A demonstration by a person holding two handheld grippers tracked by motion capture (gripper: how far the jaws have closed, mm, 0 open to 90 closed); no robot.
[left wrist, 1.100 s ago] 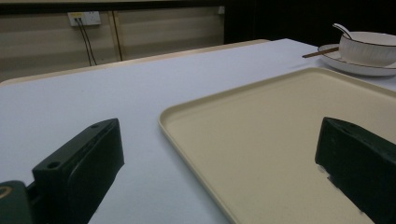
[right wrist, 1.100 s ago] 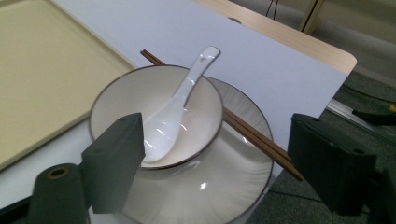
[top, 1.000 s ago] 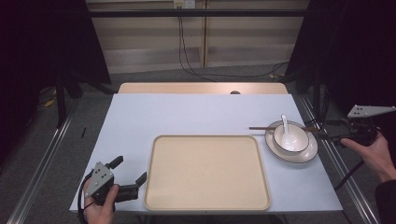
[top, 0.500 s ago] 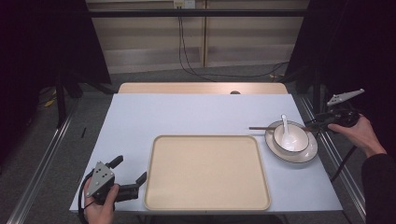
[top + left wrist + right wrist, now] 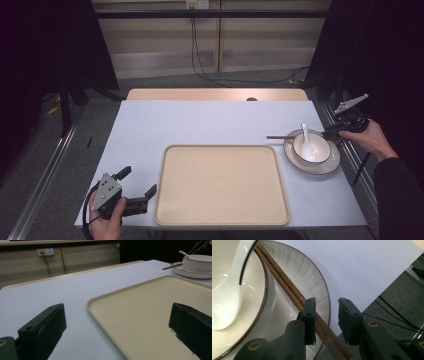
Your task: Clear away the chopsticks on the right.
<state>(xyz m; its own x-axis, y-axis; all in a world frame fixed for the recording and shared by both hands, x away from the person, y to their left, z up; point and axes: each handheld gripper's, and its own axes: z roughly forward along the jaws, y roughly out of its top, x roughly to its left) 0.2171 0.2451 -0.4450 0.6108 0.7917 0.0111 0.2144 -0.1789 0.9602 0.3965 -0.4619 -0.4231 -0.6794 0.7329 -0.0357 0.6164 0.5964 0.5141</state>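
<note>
Right hand-held gripper [image 5: 325, 322] at the far right edge of the bench [image 5: 200, 125], over the rim of the plate [image 5: 312, 290]. Jaws just been closing, now narrow but not yet pinching: chopsticks [image 5: 294, 296] run between them, lying against the inner face of one jaw, clear gap to the other. Approach from the butt end, probably because that end overhangs the plate rim and leaves room for a jaw on each side.

Chopsticks laid flat across the plate, beside the bowl [image 5: 311, 147], tips pointing toward the middle of the bench. Spoon [image 5: 306, 140] resting inside the bowl, handle up and away from the right hand-held gripper, so no obstruction to the pinch.

Left hand-held gripper [image 5: 132, 190] low at the near left corner, jaws wide, nothing between them, just beside the near left corner of the tray [image 5: 222, 185]. Looks like a waiting post, perhaps to steady the tray.

Tray bare, centred, likely the destination for the tableware.
</note>
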